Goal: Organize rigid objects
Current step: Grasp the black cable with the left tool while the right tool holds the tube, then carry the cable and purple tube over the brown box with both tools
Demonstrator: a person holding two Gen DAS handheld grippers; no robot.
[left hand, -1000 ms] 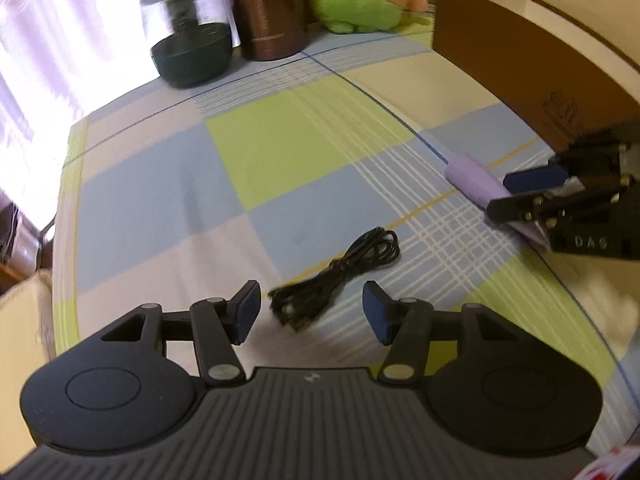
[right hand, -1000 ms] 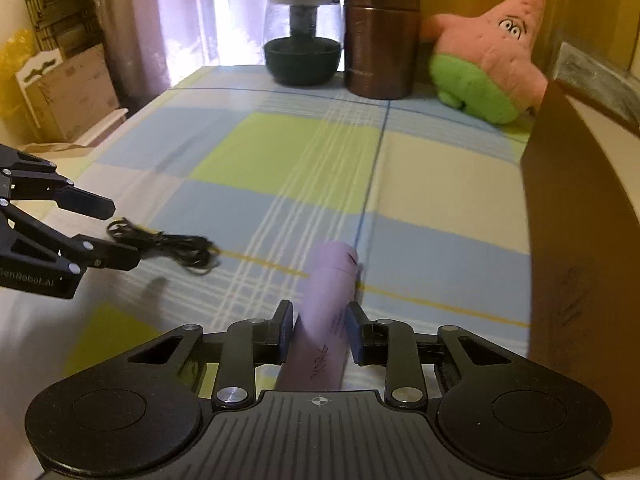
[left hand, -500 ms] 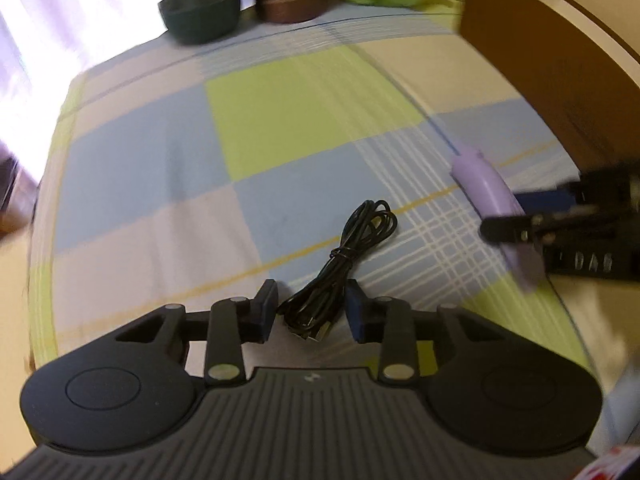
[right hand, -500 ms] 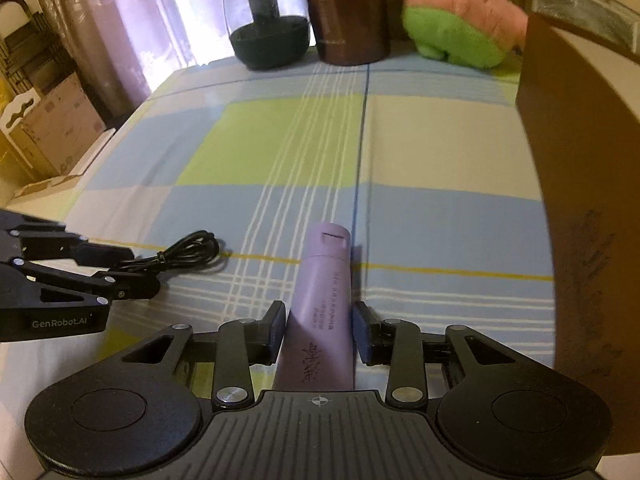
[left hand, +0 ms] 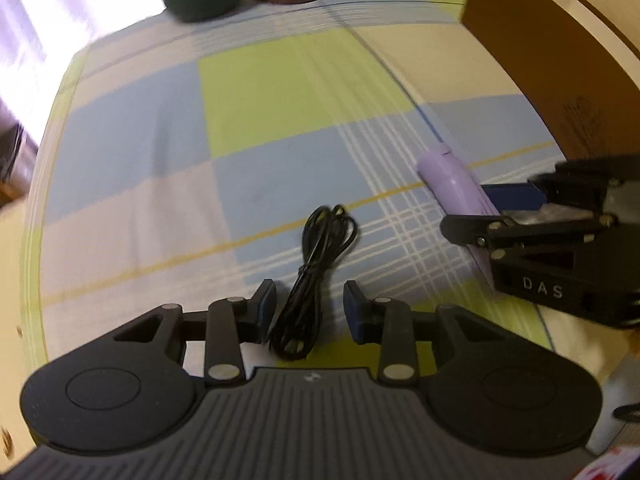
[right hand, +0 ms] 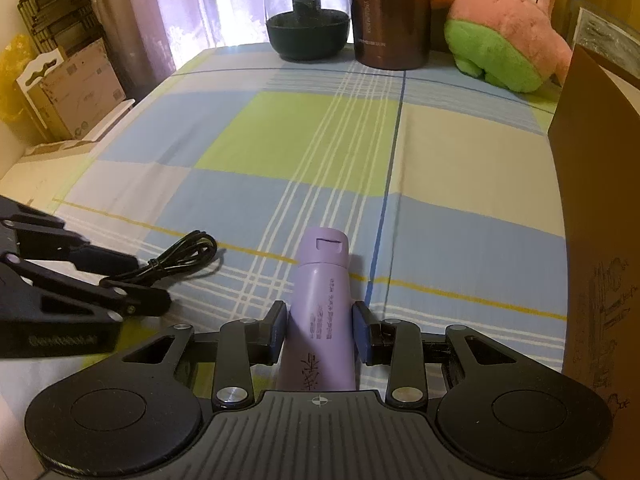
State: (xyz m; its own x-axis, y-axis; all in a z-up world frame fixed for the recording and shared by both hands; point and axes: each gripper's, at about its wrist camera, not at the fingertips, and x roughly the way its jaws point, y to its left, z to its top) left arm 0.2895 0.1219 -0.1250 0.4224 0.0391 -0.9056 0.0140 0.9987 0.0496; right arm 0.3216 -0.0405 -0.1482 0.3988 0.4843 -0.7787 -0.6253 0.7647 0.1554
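Observation:
A coiled black cable (left hand: 316, 276) lies on the checked cloth (left hand: 280, 92). My left gripper (left hand: 310, 312) straddles its near end, jaws partly closed and a little apart from the cable. A lilac tube (right hand: 324, 312) lies lengthwise between the pads of my right gripper (right hand: 320, 332), which is shut on it. The tube (left hand: 452, 184) and the right gripper (left hand: 496, 216) also show in the left wrist view. The cable (right hand: 176, 260) and the left gripper (right hand: 136, 280) show in the right wrist view.
A tall brown box (right hand: 600, 240) stands along the right side. At the far edge stand a glass jar with a dark base (right hand: 306, 12), a brown canister (right hand: 390, 16) and a pink and green plush star (right hand: 508, 28). Cardboard boxes (right hand: 68, 92) lie beyond the left edge.
My left gripper has moved forward over the cable's near end and its jaws have narrowed. My right gripper keeps its hold on the lilac tube and has tilted it up slightly.

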